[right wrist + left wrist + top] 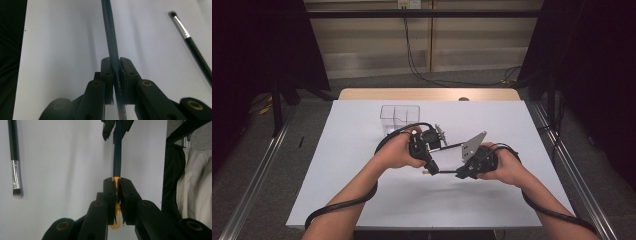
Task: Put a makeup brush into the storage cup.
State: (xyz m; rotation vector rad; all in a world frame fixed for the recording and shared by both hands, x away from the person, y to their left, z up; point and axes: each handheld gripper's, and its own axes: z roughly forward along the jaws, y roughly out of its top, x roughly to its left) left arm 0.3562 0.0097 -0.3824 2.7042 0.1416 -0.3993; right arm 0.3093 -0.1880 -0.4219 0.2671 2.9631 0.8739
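Observation:
A thin dark blue-green pencil (pixel 444 172) with a yellow end is held level above the white table (pixel 362 190), between both hands. My left gripper (pixel 432 169) is shut on the yellow end (pixel 116 179). My right gripper (pixel 460 174) is shut on the dark shaft (pixel 113 45) at the other end. In the left gripper view the pencil (pixel 117 155) runs straight up to the right gripper's jaws (pixel 117 128), which close around it. The two grippers face each other a short pencil length apart.
A black makeup brush (pixel 452 146) with a silver ferrule lies on the table just behind the grippers, also seen as the brush (pixel 15 170) and the brush (pixel 192 42). A clear divided box (pixel 384 120) stands farther back. A cable (pixel 342 202) trails along the left forearm.

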